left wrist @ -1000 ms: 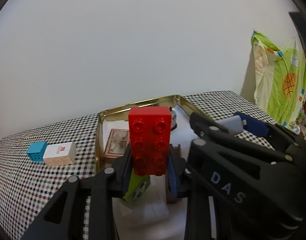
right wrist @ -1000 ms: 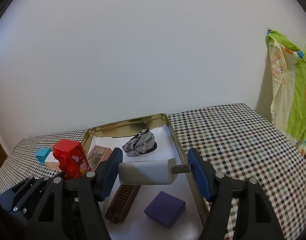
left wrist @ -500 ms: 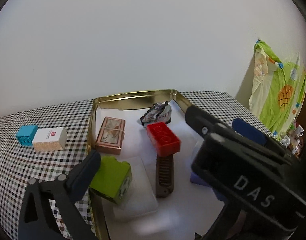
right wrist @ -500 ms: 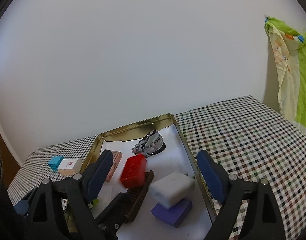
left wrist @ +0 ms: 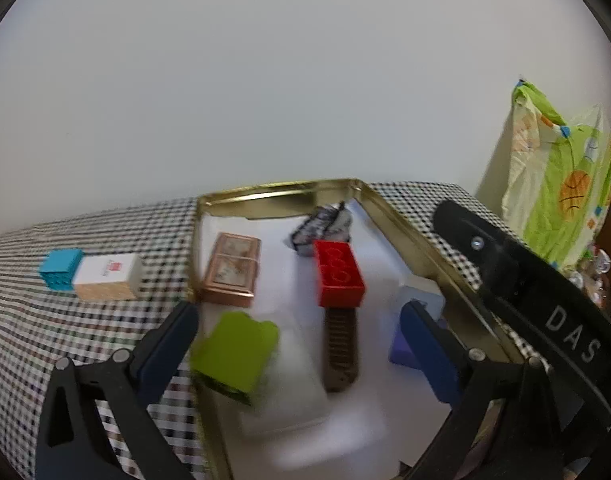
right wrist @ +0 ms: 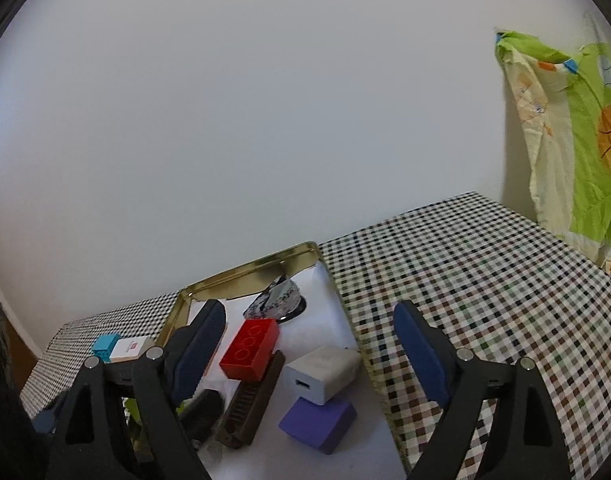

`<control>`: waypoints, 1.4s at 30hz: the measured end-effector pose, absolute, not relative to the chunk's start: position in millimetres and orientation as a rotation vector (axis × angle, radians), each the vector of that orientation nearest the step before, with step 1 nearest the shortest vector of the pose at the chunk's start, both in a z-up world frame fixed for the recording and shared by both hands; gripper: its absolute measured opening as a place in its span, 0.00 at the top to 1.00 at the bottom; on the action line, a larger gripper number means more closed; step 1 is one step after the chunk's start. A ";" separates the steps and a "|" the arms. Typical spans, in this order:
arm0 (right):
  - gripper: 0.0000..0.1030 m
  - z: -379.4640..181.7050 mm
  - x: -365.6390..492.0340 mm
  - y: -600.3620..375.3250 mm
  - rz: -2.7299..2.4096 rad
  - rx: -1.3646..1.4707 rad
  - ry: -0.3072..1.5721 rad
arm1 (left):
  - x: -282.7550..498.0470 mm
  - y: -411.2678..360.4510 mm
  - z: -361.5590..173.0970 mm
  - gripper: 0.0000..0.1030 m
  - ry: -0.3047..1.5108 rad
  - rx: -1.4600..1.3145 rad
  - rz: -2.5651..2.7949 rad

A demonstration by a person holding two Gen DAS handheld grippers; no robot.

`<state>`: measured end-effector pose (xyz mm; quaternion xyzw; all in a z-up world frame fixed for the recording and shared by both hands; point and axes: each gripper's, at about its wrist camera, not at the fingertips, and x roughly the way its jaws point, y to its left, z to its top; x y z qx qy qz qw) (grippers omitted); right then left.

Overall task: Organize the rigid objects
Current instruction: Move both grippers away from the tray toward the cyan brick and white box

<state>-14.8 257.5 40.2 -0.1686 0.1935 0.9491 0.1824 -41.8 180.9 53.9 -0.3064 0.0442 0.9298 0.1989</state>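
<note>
**Gold tray contents, both grippers released**

Holding in gold tray: red brick overlapping brown comb, white charger leaning on purple box, copper case, green block. Standing wide, jaws just opened, gripping nothing: left gripper, right gripper. Showing sharply only in right view: charger.

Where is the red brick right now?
In both wrist views the red brick lies inside the gold tray, resting on the brown comb's far end, left of the white charger.
</note>
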 end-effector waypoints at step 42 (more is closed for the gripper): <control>0.15 42.3 8.4 196.8 2.576 -0.298 0.234 | -22.7 135.3 56.9 0.01 0.198 -0.553 2.787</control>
